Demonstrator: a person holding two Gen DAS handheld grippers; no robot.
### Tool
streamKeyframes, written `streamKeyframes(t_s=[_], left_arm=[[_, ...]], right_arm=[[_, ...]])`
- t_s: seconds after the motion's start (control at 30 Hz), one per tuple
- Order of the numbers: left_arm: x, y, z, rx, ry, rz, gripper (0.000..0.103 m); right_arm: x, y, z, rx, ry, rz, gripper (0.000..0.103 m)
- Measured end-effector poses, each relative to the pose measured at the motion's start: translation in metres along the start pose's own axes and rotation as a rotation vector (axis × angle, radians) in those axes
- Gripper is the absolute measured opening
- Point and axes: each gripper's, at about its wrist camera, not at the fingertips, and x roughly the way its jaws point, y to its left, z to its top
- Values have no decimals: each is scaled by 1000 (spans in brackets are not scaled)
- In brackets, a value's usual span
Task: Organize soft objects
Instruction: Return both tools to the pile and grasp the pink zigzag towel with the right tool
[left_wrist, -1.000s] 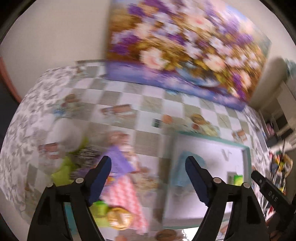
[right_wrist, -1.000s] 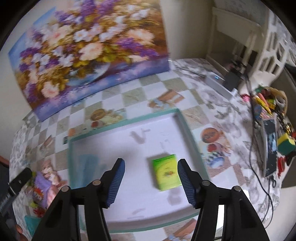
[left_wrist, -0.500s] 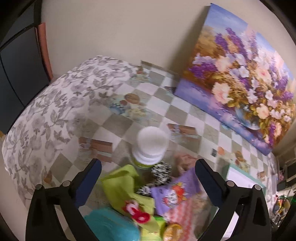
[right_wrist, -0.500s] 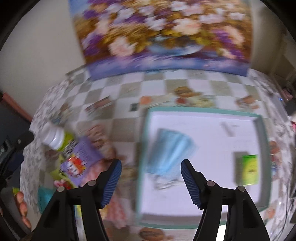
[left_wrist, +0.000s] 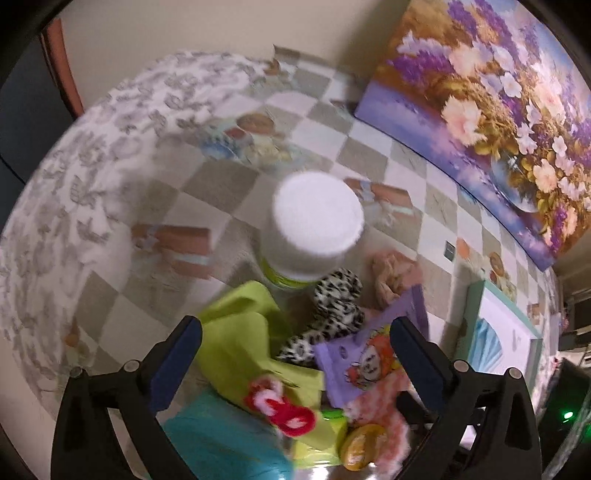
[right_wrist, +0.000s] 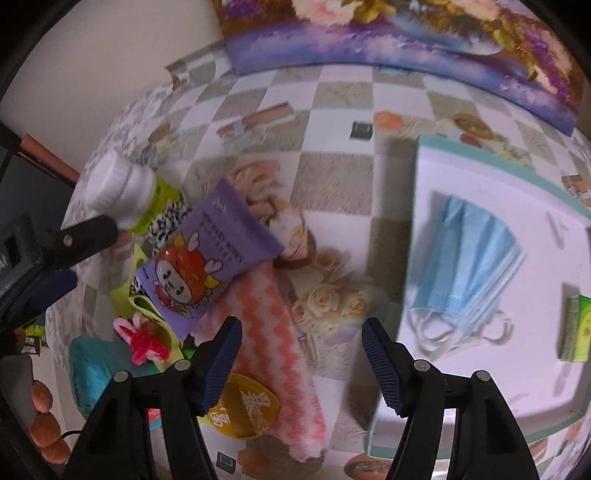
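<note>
A pile of soft things lies left of a white tray with a teal rim (right_wrist: 417, 177): a purple wipes pack (right_wrist: 199, 258), a pink zigzag cloth (right_wrist: 273, 332), a green cloth (left_wrist: 240, 343), a black-and-white spotted fabric (left_wrist: 332, 306), a red-pink bunny hair tie (right_wrist: 144, 341) and a teal cloth (right_wrist: 96, 365). A white-capped bottle (left_wrist: 314, 221) stands at the pile's far side. A blue face mask (right_wrist: 469, 277) and a green packet (right_wrist: 576, 328) lie in the tray. My left gripper (left_wrist: 295, 354) is open above the pile. My right gripper (right_wrist: 301, 350) is open over the pink cloth's edge.
A flower painting (left_wrist: 498, 92) leans on the wall behind the checkered tablecloth (left_wrist: 184, 229). A yellow round packet (right_wrist: 247, 406) lies by the pink cloth. The table's rounded left edge (left_wrist: 44, 206) drops off near a dark doorway.
Both grippers have swung left from over the tray to the pile. The left one has come lower and closer to the bottle and cloths. Both stay open.
</note>
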Motion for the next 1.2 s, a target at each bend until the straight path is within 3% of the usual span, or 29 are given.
streamKeyframes(t_s=[0.2,0.43,0.67,0.73,1.2], left_arm=[[10,-9,-1,-7,44,-57,101],[13,-26,0,62,54,-70,101],[15,-33,0,88,42,-64,101],[16,-34,-1,88,45,-69,101],[17,-50,-3,147,62,-79,90]], right_arm=[[16,4,-3,-6,36,18,71],[21,1,-4,1,38,78,68],[22,6,-4,-3,27,154,21],[19,5,-4,-3,20,165,15],[-17,-25,2,66,-65,213,12]])
